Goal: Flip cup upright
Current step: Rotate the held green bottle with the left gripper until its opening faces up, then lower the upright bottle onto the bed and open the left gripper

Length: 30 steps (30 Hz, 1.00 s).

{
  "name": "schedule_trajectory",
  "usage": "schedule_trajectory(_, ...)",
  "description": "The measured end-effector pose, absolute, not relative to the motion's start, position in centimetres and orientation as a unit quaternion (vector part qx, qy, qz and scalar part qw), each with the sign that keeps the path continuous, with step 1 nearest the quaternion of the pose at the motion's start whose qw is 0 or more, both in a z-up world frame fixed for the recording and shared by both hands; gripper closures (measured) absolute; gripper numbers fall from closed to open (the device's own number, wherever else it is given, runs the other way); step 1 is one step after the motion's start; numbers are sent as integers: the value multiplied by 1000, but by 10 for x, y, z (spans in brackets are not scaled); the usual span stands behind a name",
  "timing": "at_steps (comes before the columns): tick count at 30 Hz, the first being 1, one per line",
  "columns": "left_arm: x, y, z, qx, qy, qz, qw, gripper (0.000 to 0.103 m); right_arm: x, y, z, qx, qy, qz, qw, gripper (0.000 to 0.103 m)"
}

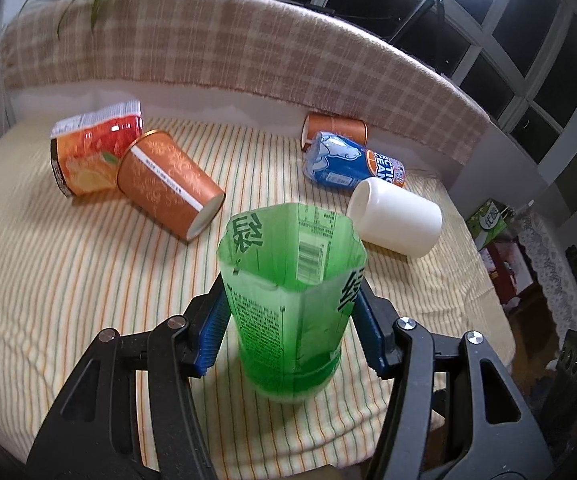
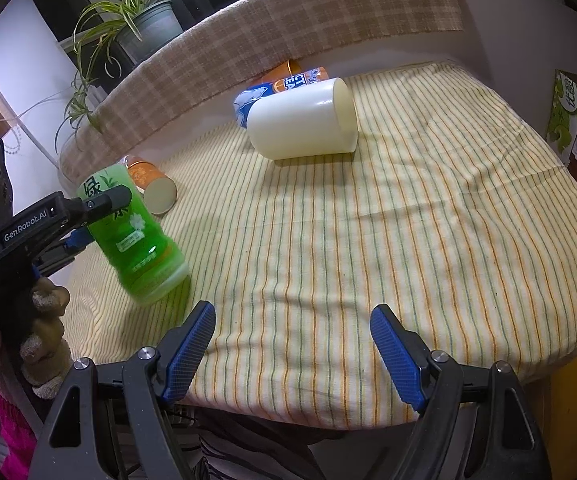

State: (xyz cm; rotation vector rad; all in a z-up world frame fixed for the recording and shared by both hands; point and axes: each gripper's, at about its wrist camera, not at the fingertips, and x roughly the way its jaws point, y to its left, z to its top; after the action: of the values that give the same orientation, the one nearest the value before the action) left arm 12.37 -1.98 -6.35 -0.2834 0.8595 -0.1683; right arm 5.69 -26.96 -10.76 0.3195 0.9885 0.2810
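My left gripper (image 1: 290,320) is shut on a green translucent cup (image 1: 290,304), a cut bottle with black characters, its mouth up and its base near the striped cloth. In the right wrist view the green cup (image 2: 136,232) is tilted and sits in the left gripper (image 2: 100,216) at the left. My right gripper (image 2: 292,352) is open and empty above the table's near edge. A white cup (image 1: 396,216) (image 2: 300,120) lies on its side.
Orange paper cups (image 1: 168,184) (image 1: 334,128), a blue can-style cup (image 1: 352,164) and a red-orange cut carton (image 1: 92,152) lie on their sides on the striped cloth (image 2: 408,220). A plaid-covered ledge (image 1: 228,52) runs behind. A potted plant (image 2: 144,24) stands beyond it.
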Motion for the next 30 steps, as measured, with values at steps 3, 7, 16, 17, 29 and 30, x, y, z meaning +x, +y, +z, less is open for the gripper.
schedule_trajectory(3,124,-22,-64,-125,410,-78,900,45,57,-270,-108,152,470,134,859,21)
schedule_trajectory(7,124,-27,-63,-107,401,-71,907,45,57,-270,-108,152,471,134,858,21)
schedule_trajectory(16,119,-37,-64,-62,381,-57,921,45,56,-271,-107,150,469,131,860,21)
schedule_trajectory(17,119,-37,-64,-58,379,-56,922,45,57,-270,-107,149,469,131,861,21)
schedule_trajectory(29,111,-38,-68,-55,386,-69,918,45,57,-265,-102,141,466,132,864,21)
schedule_trajectory(30,111,-39,-68,-55,386,-71,918,45,57,-265,-102,141,465,132,864,21)
